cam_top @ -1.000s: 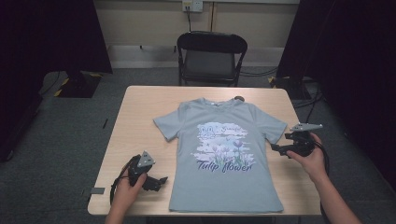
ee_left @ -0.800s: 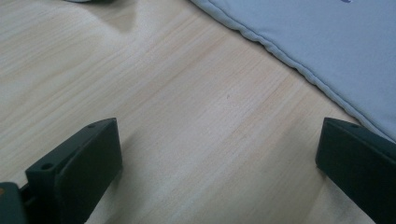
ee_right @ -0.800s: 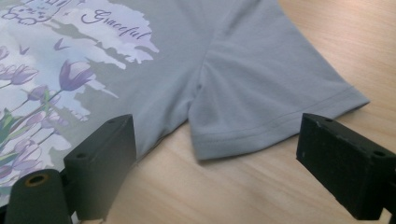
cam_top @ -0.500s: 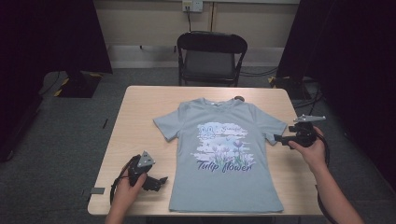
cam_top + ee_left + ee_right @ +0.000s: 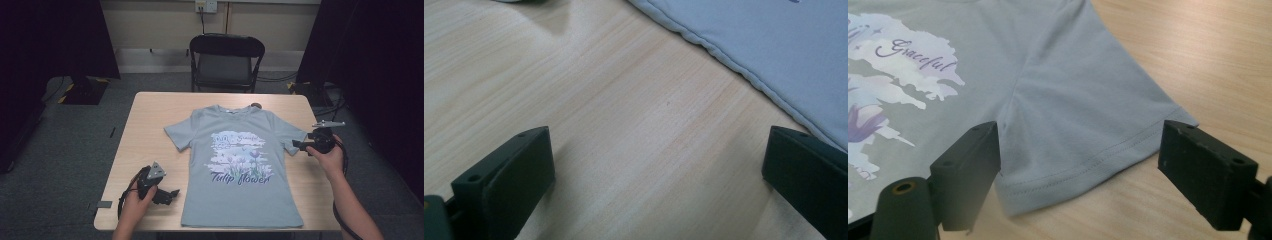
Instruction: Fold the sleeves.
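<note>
R gripper (image 5: 1078, 165) view: jaws closing, straddle shirt (image 5: 240, 165) sleeve hem (image 5: 1083, 167); hidden overhead.

"graceful", "tulip flower" on t-shirt (image 5: 240, 165)

— What sort of room is this?

— A recording studio or lab space, not a home. Black curtains (image 5: 55, 40) hang on both sides, and the floor is grey office carpet (image 5: 60, 150).

— Anything else?

— One plain wooden table (image 5: 150, 115) stands alone with a black folding chair (image 5: 226, 62) behind it, cables (image 5: 280, 77) trail across the floor, and a wall socket (image 5: 206, 6) sits above a bare beige wall.
</note>
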